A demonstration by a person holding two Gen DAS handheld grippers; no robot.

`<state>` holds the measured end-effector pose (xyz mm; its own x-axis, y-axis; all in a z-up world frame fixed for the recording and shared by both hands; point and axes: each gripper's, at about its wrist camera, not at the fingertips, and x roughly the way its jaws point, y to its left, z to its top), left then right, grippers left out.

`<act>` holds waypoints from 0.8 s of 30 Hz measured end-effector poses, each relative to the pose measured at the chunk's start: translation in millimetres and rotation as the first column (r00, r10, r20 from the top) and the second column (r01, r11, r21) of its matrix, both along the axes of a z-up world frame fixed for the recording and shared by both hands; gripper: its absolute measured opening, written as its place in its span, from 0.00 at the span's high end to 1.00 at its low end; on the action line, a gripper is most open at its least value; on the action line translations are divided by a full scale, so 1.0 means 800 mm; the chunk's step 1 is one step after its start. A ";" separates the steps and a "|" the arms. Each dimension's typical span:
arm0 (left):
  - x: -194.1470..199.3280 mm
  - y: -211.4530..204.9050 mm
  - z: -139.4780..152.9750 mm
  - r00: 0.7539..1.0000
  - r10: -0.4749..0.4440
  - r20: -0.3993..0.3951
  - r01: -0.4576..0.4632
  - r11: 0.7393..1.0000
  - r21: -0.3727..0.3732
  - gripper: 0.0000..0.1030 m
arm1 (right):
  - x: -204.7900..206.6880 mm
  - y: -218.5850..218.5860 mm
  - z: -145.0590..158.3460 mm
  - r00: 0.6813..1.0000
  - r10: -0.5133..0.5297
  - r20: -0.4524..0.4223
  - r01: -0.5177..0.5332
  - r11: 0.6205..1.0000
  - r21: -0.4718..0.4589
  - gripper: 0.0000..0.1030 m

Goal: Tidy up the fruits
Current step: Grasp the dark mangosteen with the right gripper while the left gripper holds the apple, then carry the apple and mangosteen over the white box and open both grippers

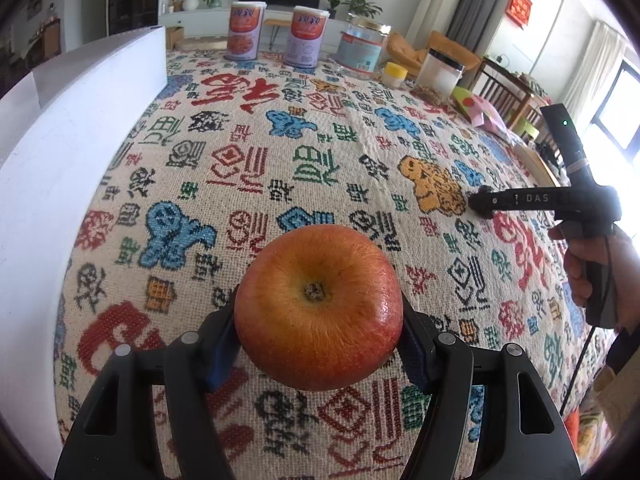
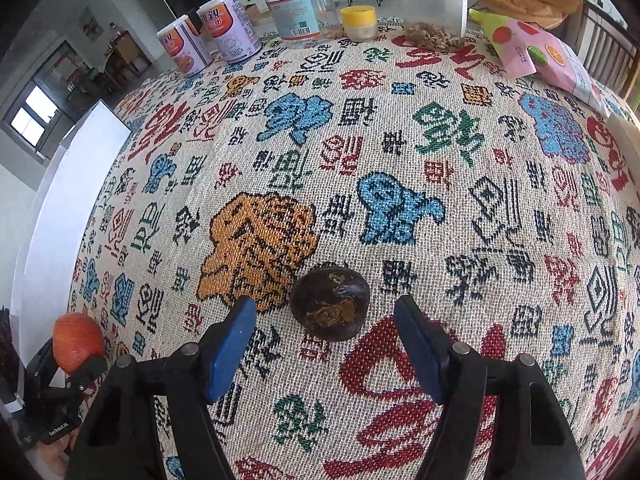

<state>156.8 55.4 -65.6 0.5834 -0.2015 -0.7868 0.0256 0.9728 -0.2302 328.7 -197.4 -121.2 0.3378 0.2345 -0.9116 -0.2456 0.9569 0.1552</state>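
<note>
Fruit count: two pieces in sight. One red-orange apple sits clamped between the blue pads of my left gripper, stem end facing the camera, lifted above the patterned tablecloth. One dark brown, round fruit lies on the cloth just ahead of my right gripper, between the lines of its two fingers but touching neither. That gripper's fingers stand wide apart with nothing between the pads.

From the left wrist view, my right hand shows at the far right edge, wrapped around its tool's handle.

Along the far edge of the table: two lavender-labelled cans side by side, one clear jar with a blue label, one small yellow-lidded jar, one clear container with a black lid. One pink snack bag printed with fruit lies at the far right corner. One white box stands along the left side of the table, near the apple.
</note>
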 end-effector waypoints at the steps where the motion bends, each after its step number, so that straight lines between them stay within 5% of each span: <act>1: -0.007 0.007 0.009 1.000 0.012 0.001 -0.012 1.000 -0.013 0.33 | 0.001 0.010 -0.007 1.000 0.011 0.010 -0.011 0.999 -0.039 0.41; 2: -0.015 0.015 0.019 1.000 0.026 0.008 -0.026 0.999 -0.033 0.33 | 0.001 0.018 -0.013 1.000 0.014 0.016 -0.012 0.996 -0.087 0.59; 4: -0.036 0.040 0.049 0.998 0.060 0.035 -0.057 0.994 -0.097 0.33 | -0.002 0.028 -0.012 0.998 0.023 0.056 -0.015 0.990 -0.141 0.60; 7: -0.068 0.088 0.107 0.987 0.122 0.102 -0.101 0.976 -0.192 0.33 | -0.014 0.045 0.009 0.998 0.031 0.051 -0.029 0.999 -0.036 0.61; 13: -0.106 0.211 0.198 0.930 0.306 0.204 -0.270 0.945 -0.185 0.33 | -0.064 0.188 0.117 0.953 0.260 0.153 -0.284 0.944 0.166 0.61; 19: -0.104 0.325 0.151 0.871 0.485 0.084 -0.482 0.875 -0.047 0.33 | -0.138 0.392 0.169 0.817 0.544 0.189 -0.576 0.778 0.252 0.60; 24: -0.088 0.393 0.080 0.815 0.578 -0.044 -0.577 0.816 0.035 0.33 | -0.187 0.511 0.140 0.699 0.702 0.137 -0.715 0.685 0.141 0.60</act>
<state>86.1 370.0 -1.4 0.5478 0.1750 -0.8181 -0.5529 0.8096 -0.1971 179.0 211.7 -9.0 0.0638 0.5762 -0.8148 -0.8551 0.4525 0.2531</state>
